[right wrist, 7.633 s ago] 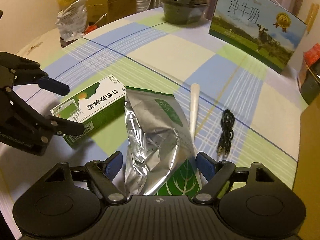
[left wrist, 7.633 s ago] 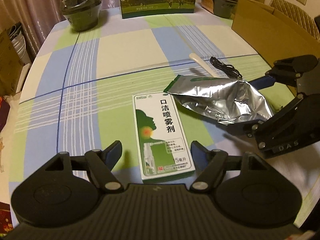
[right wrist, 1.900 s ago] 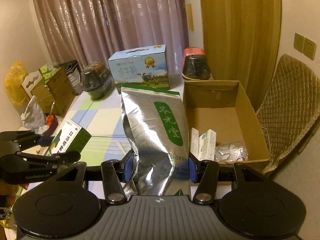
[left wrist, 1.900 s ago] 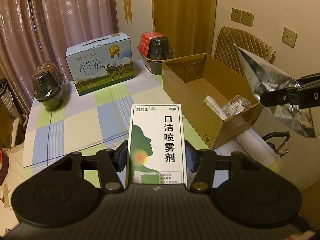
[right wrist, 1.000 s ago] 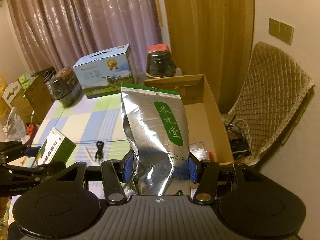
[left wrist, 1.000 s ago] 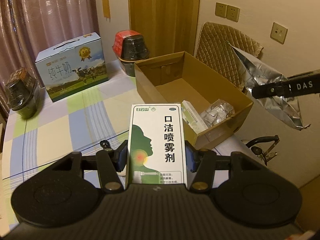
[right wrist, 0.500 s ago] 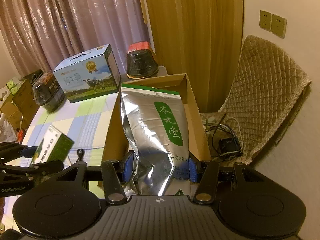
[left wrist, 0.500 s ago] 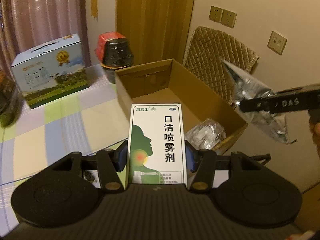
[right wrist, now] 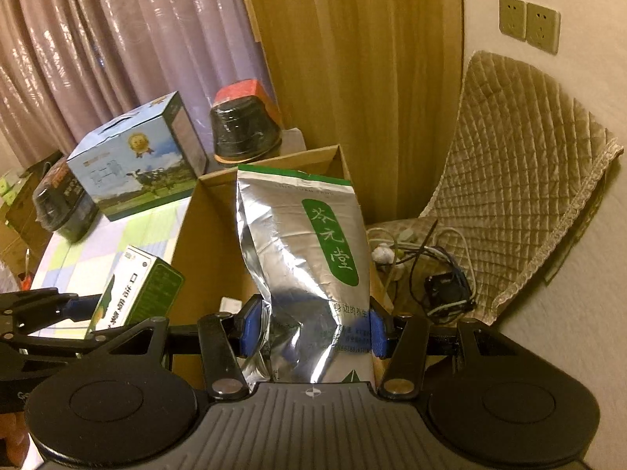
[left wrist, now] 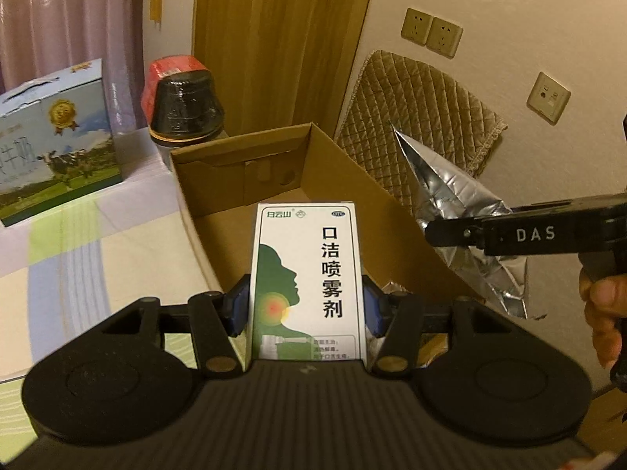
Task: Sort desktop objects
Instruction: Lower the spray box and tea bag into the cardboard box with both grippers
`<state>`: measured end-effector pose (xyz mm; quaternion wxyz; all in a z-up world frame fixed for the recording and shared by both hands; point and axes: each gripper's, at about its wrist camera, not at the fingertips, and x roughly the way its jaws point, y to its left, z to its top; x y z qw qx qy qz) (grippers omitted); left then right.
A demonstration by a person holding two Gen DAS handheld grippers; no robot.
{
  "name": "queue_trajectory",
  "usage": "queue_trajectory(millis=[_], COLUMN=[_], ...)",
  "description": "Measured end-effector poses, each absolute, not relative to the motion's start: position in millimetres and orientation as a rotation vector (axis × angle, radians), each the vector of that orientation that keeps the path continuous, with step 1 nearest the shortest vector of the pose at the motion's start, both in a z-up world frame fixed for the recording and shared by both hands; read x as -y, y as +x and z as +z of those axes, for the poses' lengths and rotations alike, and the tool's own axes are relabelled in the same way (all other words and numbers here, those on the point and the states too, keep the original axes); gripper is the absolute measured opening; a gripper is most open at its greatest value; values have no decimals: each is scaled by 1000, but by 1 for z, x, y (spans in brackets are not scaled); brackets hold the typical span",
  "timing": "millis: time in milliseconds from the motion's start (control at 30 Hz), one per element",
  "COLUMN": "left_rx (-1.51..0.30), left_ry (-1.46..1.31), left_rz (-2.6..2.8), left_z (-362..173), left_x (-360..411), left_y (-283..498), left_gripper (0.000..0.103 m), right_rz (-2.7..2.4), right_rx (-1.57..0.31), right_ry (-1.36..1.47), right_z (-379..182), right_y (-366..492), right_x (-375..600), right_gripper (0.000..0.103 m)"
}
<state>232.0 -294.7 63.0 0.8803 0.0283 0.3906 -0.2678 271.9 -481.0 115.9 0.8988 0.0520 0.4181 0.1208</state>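
Note:
My left gripper (left wrist: 305,307) is shut on a white and green spray box (left wrist: 307,274), held upright over the near end of an open cardboard box (left wrist: 337,164). The same spray box (right wrist: 135,290) shows at the left of the right wrist view. My right gripper (right wrist: 313,331) is shut on a silver foil pouch (right wrist: 305,258) with a green label, up in the air beside the cardboard box's (right wrist: 196,235) right wall. In the left wrist view the pouch (left wrist: 458,211) hangs off the right gripper's fingers (left wrist: 462,231). A crinkled clear packet (left wrist: 395,288) lies inside the box.
A blue milk carton box (left wrist: 51,145) and a black wrapped pot with a red lid (left wrist: 182,111) stand on the checked tablecloth (left wrist: 102,250) behind the box. A quilted chair (right wrist: 521,180) with cables (right wrist: 443,274) on its seat stands to the right.
Both grippers have moved toward the cardboard box with their loads and sunk a little. The box now fills more of both views, and the spray box hangs over its inside.

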Motion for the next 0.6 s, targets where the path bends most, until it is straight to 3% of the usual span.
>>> queue_trajectory(millis=[200, 300, 600], left_rx=[-827, -806, -769], left_ry=[44, 41, 77], left_rz=[-564, -559, -522], left_z=[48, 45, 51], left_x=[306, 308, 288], left_y=[252, 256, 250], left_gripper=[51, 61, 62], right_rz=[238, 234, 245], right_rx=[-866, -873, -893], right_ry=[115, 116, 128], right_z=[110, 105, 92], right_y=[284, 287, 293], right_x=[486, 488, 485], right_gripper=[50, 50, 50])
